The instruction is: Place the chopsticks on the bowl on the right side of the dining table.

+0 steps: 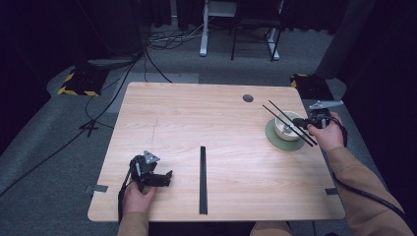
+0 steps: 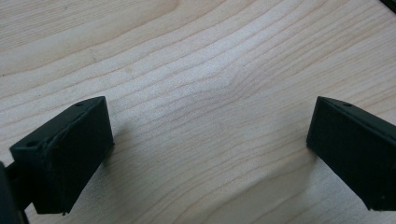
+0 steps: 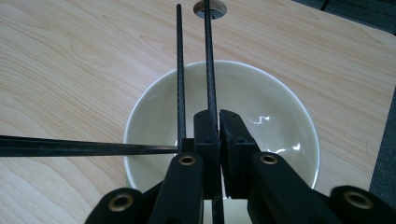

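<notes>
From the high view we see the table [image 1: 196, 113] with our right gripper [image 1: 306, 123] at the far right, held over a pale bowl [image 1: 284, 129] that sits on a green saucer [image 1: 276, 140]. Two black chopsticks [image 1: 290, 124] lie slanted across the bowl's rim, and this gripper is at their right ends. In the middle near part of the table lies a long black tray [image 1: 203, 179], running near to far, with nothing in it that we can make out. Our left gripper [image 1: 167, 176] rests at the near left, well apart from the tray and the bowl.

In the left gripper view, its jaws stand wide apart over bare wood [image 2: 205, 70], holding nothing.

In the right gripper view, the jaws are closed tight on one chopstick [image 3: 208, 65], which runs away over the bowl [image 3: 261, 102] toward the cable hole [image 3: 215, 9] in the tabletop. A second chopstick [image 3: 180, 70] runs just beside it on the left, outside the jaws. A third dark rod [image 3: 84, 147] crosses from the left; we cannot tell what it is.

We judge the work is at its start: one chopstick is gripped at the bowl, and both are yet to reach the tray, if that is where they go.
</notes>
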Tool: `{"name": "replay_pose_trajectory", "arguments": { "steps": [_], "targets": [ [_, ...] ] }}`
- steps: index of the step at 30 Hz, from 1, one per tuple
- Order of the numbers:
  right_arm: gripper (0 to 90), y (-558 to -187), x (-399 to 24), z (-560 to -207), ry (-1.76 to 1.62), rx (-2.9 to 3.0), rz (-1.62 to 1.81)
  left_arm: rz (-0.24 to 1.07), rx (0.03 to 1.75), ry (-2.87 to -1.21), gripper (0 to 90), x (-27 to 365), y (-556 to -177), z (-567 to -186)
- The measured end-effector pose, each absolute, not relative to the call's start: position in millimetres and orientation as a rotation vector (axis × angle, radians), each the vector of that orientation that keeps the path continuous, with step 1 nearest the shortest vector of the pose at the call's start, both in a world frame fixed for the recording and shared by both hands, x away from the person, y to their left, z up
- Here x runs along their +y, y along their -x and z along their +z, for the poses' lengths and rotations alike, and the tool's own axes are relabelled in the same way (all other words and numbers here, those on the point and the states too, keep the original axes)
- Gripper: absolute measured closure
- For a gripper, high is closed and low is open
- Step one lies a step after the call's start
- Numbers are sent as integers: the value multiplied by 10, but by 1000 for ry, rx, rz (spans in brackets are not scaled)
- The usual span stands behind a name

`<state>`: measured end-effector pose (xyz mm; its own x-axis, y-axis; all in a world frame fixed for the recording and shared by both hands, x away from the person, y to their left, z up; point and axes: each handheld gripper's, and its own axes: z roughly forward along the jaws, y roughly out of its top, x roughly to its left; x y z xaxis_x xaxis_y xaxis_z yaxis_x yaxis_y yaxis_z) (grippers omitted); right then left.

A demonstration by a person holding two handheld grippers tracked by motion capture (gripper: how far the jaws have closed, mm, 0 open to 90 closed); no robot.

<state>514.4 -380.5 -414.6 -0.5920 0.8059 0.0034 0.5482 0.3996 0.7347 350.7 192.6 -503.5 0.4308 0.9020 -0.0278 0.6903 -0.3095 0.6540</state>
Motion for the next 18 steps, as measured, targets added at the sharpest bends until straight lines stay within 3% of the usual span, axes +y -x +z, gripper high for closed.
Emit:
{"name": "replay_pose_trajectory", "arguments": {
  "steps": [18],
  "targets": [
    [838,-5159,-3770,-4236,-1175,2313,1036,463,1337,-2095,6,1925,-3506,-5035]
  ]
}}
